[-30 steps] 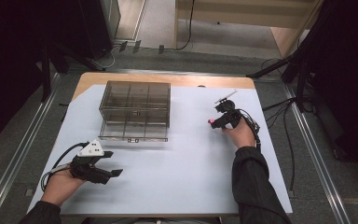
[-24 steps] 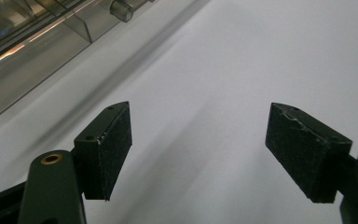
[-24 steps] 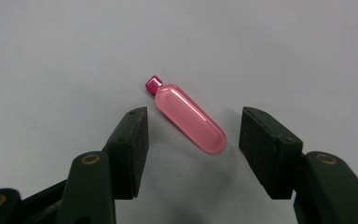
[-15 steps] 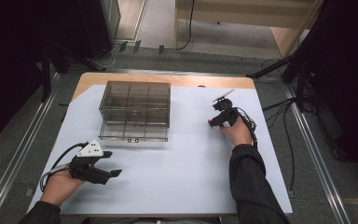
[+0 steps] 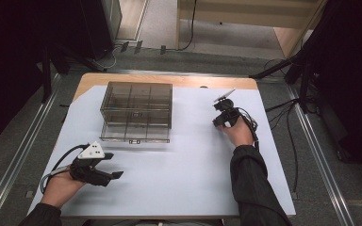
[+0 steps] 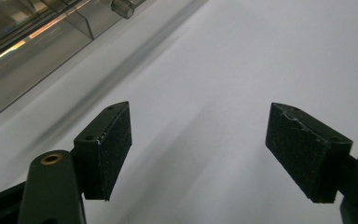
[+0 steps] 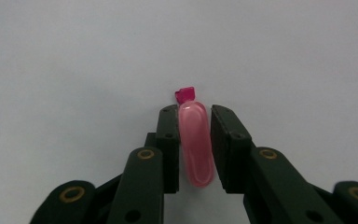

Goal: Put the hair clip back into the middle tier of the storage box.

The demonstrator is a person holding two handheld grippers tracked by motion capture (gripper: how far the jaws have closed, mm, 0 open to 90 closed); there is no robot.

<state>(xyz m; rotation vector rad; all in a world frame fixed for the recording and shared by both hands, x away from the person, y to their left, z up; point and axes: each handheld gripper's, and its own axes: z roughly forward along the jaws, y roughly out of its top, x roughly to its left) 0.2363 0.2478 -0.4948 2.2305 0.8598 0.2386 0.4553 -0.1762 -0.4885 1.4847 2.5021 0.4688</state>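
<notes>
While the left gripper gapes empty, the right gripper has just closed on a pink capsule: probably light, smooth and slippery, best pinched mid-body.

High view overlooks white table; tongs cameras hover close.

Lab/recording rig: white-sheeted table, metal floor rails at 3 & 9 o'clock, cables at 12, dark curtains.
</notes>
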